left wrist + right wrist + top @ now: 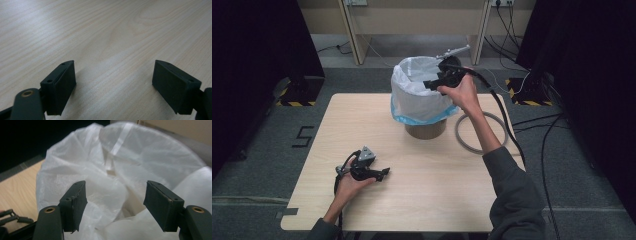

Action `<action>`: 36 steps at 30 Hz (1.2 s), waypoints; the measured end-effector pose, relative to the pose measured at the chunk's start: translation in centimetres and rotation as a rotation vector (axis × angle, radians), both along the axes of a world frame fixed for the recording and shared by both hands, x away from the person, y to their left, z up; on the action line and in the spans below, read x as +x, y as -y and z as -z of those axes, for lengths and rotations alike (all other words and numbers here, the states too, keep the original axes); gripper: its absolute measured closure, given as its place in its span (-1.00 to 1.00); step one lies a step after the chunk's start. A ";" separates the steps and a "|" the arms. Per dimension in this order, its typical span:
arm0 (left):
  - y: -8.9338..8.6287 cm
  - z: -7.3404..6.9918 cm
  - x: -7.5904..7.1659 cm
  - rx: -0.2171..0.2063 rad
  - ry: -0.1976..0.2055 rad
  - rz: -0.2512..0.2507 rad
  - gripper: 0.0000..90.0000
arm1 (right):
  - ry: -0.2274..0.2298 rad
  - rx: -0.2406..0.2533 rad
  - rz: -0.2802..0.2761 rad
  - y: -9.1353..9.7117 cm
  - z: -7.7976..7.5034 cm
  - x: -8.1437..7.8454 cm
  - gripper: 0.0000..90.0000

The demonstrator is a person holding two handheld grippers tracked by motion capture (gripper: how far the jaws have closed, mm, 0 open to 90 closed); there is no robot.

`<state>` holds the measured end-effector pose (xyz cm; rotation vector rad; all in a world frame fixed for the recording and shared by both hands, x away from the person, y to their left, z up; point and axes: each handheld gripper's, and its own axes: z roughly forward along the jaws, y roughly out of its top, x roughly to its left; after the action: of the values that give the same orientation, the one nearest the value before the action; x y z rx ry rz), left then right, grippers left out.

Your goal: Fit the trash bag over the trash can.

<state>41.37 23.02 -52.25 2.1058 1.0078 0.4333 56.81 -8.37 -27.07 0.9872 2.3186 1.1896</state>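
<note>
White plastic bag (416, 95) lines a brown round bin (426, 129) at the far middle of the wooden table (432, 185); the bag's top is folded out over the rim, with a blue edge hanging partway down the outside. Right gripper (432, 84) is held at the bin's right rim, pointing left over the opening, with the right hand (461, 92) wrapped round its body and a black cable trailing off to the right. Right gripper view looks into the bag (140, 157): its jaws stand apart, released, with crumpled white film low between them, and neither pad visibly presses on it, so nothing is grasped. Grey ring (477, 132) lies flat on the table just right of the bin, partly under the right forearm. Left gripper (382, 173) sits at the near left of the table, well apart from the bin, in the left hand (348, 184), pointing right. Left gripper view shows its jaws wide open, released, over bare wood (107, 37), holding nothing.
</note>
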 end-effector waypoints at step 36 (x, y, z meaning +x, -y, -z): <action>0.0 0.0 0.0 -0.001 0.001 -0.001 -0.60 | -0.011 0.125 0.307 17.5 7.3 -2.2 -0.40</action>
<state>41.37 23.01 -52.26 2.1042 1.0084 0.4346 54.65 -25.86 -34.34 1.3398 2.0258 1.2116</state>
